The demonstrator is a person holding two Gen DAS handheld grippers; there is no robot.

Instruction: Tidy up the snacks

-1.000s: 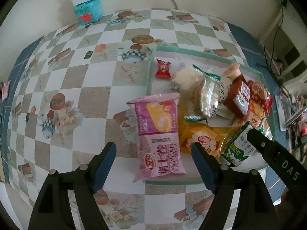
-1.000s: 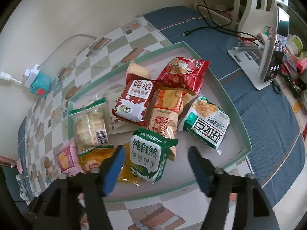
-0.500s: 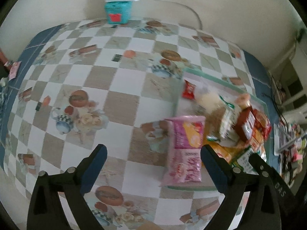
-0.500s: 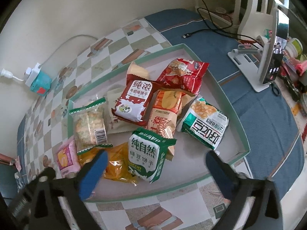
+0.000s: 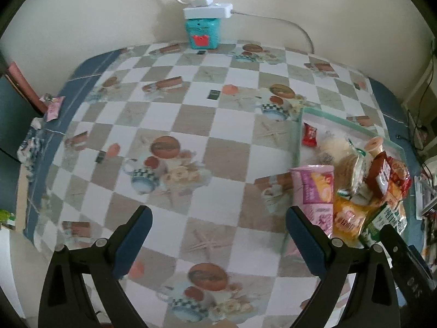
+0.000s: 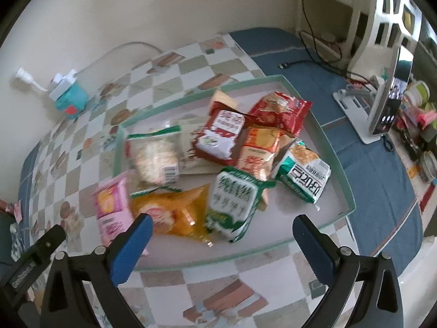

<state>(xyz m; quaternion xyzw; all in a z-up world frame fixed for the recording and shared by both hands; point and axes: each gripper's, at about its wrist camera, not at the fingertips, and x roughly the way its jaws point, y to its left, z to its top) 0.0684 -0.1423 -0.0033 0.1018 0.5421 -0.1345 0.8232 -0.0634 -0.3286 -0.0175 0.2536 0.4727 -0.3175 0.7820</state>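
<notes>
Both my tongs, the left tongs [image 5: 218, 231] and right tongs [image 6: 222, 237], are wide apart and empty, above the snacks [image 6: 235, 199] in the tray [image 6: 351, 191].

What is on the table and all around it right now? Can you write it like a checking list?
Surface: table under a checkered cloth printed with teapots and cakes.
Job's things: pale green tray heaped with snack packets; pink packet lies over the tray's edge; green packet overlaps the yellow packet.
Clutter: teal box by the wall.
Grippers: left gripper and right gripper have both just been opening; both open, nothing between the jaws.
Cables: white cord from the power strip on the box; black cable on the blue cloth.
Surroundings: cream wall; phone on a stand.
</notes>
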